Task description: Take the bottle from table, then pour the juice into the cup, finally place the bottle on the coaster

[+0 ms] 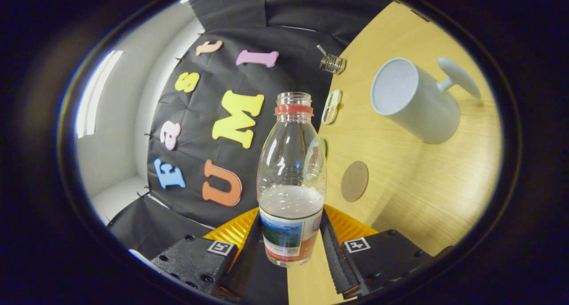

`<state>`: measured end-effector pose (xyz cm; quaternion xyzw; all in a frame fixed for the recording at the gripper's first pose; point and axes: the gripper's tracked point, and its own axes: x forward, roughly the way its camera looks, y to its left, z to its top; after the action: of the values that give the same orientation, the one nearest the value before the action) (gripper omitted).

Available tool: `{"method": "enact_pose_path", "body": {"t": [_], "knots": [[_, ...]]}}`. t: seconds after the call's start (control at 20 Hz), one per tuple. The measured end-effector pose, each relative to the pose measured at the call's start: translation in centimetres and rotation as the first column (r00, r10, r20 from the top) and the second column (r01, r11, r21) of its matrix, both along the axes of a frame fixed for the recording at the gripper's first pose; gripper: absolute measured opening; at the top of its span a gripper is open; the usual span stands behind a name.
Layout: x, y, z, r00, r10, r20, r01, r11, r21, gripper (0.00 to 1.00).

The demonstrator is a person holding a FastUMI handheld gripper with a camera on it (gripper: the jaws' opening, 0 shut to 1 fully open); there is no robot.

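Observation:
A clear plastic bottle [291,162] with a red neck ring, no cap and a printed label stands between my fingers. Whitish juice fills about its lower third. My gripper [291,227] is shut on the bottle, one finger pressing each side of the labelled base. The view is rolled, so the wooden table [422,194] rises on the right of the bottle. A pale cup [413,100] with a knob-ended handle stands on the table beyond and to the right of the fingers, its open mouth facing me. A round brown coaster [354,181] lies on the table between bottle and cup.
A small clear ribbed object [332,63] and a small oval item [331,106] sit at the table's far edge against the black cloth wall. A white wall with a bright strip light [93,96] lies left of the cloth.

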<state>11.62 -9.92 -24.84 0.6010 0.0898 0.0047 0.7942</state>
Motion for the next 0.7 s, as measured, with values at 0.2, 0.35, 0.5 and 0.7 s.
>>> {"method": "enact_pose_path", "body": {"t": [0.2, 0.35, 0.5, 0.7], "knots": [[0.04, 0.13, -0.10, 1.000, -0.014, -0.016, 0.016, 0.997, 0.071, 0.75], [0.33, 0.45, 0.43, 1.000, -0.018, -0.015, 0.020, 0.992, 0.125, 0.75], [0.24, 0.39, 0.61, 0.999, -0.034, -0.016, 0.037, 0.985, 0.170, 0.75], [0.27, -0.04, 0.79, 0.999, -0.053, -0.008, 0.054, 0.974, 0.220, 0.75]]}}
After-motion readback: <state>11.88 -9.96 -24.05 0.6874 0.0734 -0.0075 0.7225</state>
